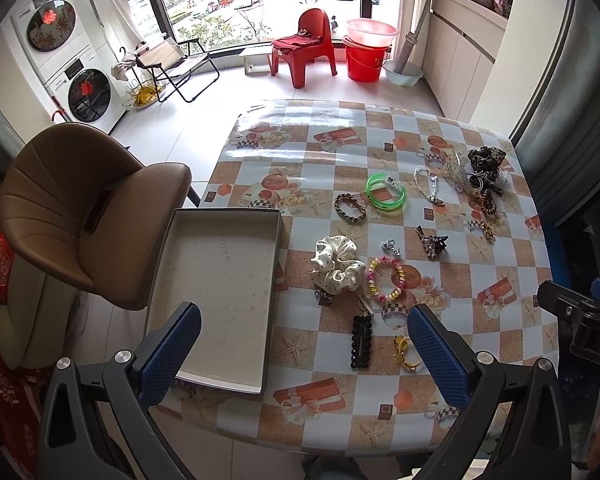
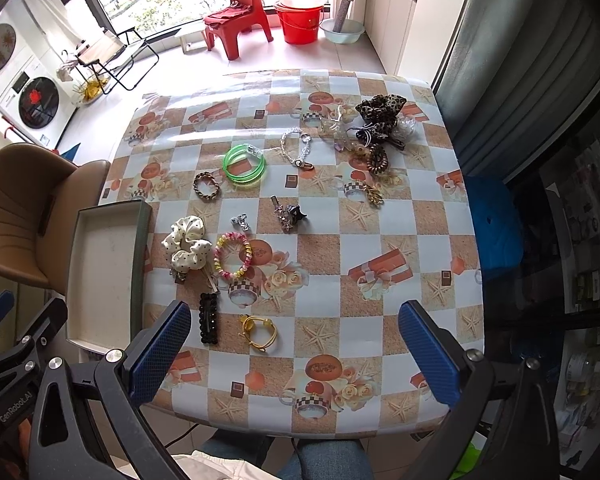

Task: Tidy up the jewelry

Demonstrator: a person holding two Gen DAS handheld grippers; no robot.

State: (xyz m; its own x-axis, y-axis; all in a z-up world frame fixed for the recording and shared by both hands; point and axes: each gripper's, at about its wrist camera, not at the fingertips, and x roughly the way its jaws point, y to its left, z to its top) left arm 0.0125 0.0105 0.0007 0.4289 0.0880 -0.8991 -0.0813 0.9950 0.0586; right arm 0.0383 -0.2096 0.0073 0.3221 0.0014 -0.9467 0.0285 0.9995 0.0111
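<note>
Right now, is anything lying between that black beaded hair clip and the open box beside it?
Nothing visible: only bare tablecloth separates the black beaded hair clip from the box, whose near wall it must clear.

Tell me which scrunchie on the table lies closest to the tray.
The cream polka-dot scrunchie, just right of the tray; the leopard-print scrunchie sits in the far-right pile.

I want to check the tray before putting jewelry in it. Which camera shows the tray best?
The left wrist view shows the tray best: nearly its whole inside is visible, with nothing in it. Only the near corner is hidden behind a finger of the left tool. The right wrist view shows the tray narrow at the left, partly hidden.
</note>
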